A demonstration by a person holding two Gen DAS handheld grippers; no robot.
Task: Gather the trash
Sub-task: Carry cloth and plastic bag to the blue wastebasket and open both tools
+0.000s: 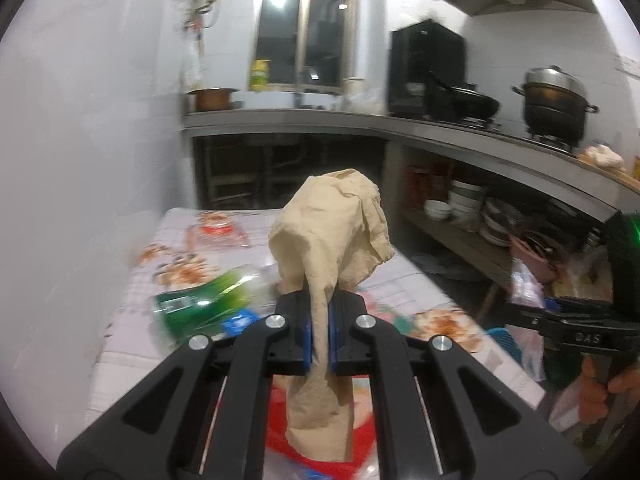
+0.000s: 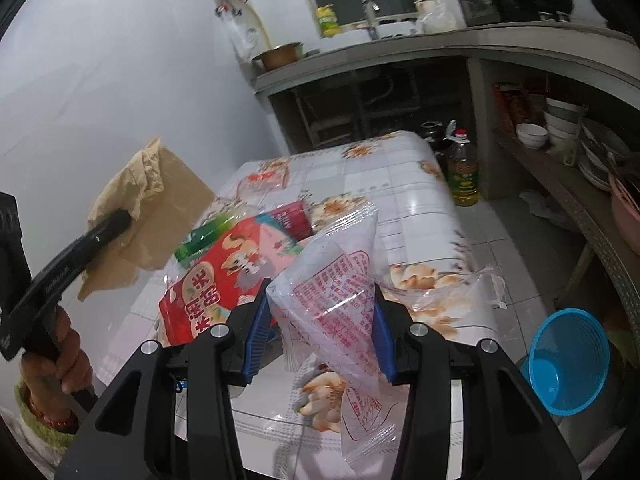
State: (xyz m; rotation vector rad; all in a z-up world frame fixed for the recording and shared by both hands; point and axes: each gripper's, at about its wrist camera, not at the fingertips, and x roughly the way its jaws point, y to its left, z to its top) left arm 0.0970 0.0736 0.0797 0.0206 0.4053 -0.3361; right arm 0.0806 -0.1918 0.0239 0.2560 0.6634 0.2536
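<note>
Tan crumpled paper (image 1: 332, 236) hangs pinched in the left gripper (image 1: 320, 332), above the floral table (image 1: 132, 344). Clear printed wrapper (image 2: 336, 280) sits between the right gripper (image 2: 320, 336), jaws only half closed, over that table; it could slip loose.

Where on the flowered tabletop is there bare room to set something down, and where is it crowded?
Free: the far right stretch of the tablecloth, bordered by the cooking oil bottle beyond its edge.

Crowded: the near left, where the red snack bag, the green bottle and a dark red packet bunch together beside the clear wrapper in the right gripper.
</note>
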